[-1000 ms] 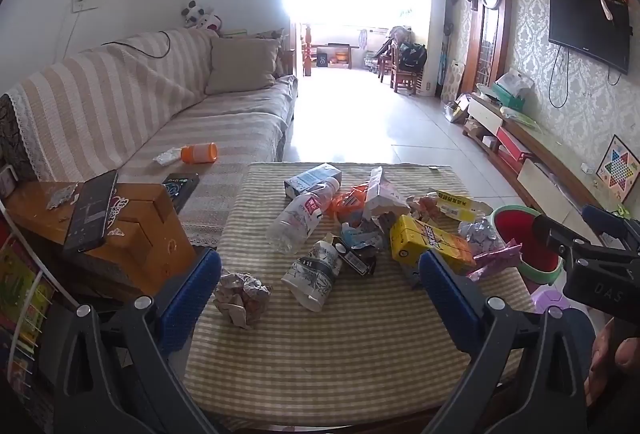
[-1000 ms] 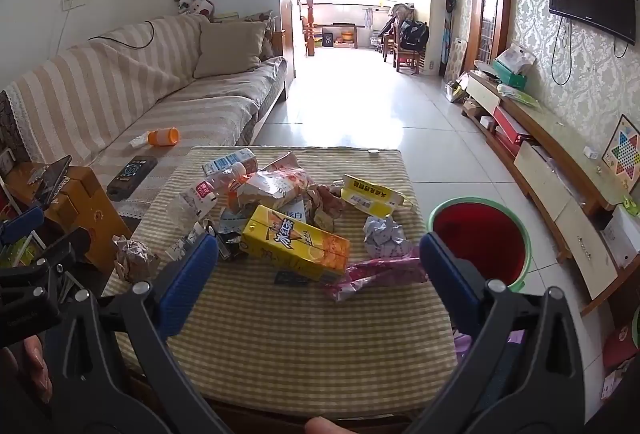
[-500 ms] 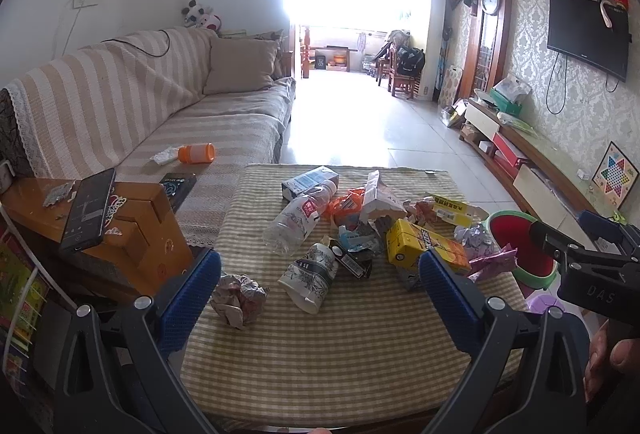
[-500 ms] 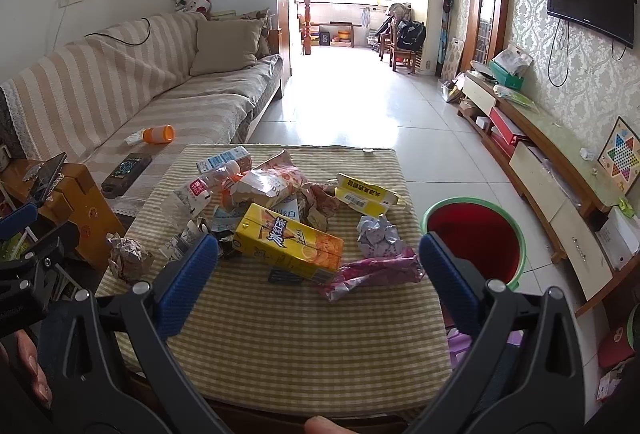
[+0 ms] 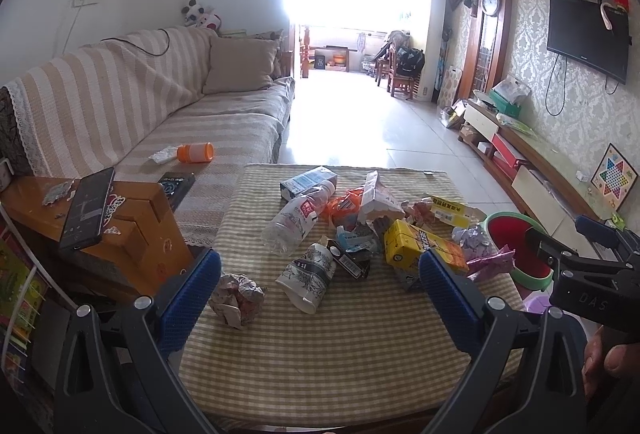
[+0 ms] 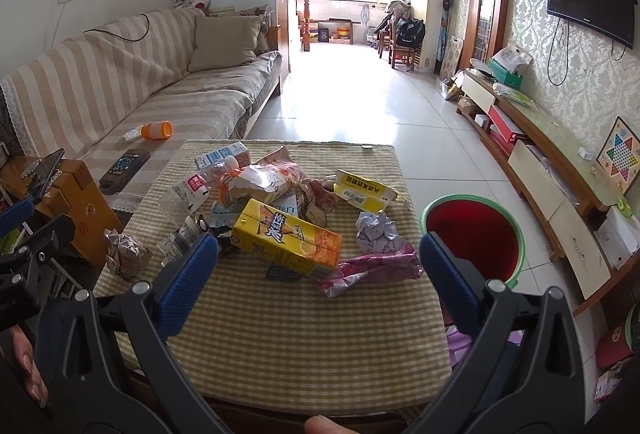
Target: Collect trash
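A living room with a striped sofa [image 5: 140, 101] beside a low bench [image 6: 304, 330] under a checked cloth. A red bin [image 6: 474, 238] stands on the floor at its right edge. Trash lies heaped mid-bench: a yellow carton [image 6: 286, 236], a clear bottle [image 5: 296, 220], crumpled paper [image 5: 238, 298]. Both the left gripper [image 5: 318, 292] and right gripper [image 6: 318, 274] hover short of it, fingers apart, holding nothing. Collection looks unstarted; next, probably reach forward and close on one piece.

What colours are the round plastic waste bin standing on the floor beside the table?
Red inside with a green rim: the round plastic waste bin, best seen in the right wrist view.
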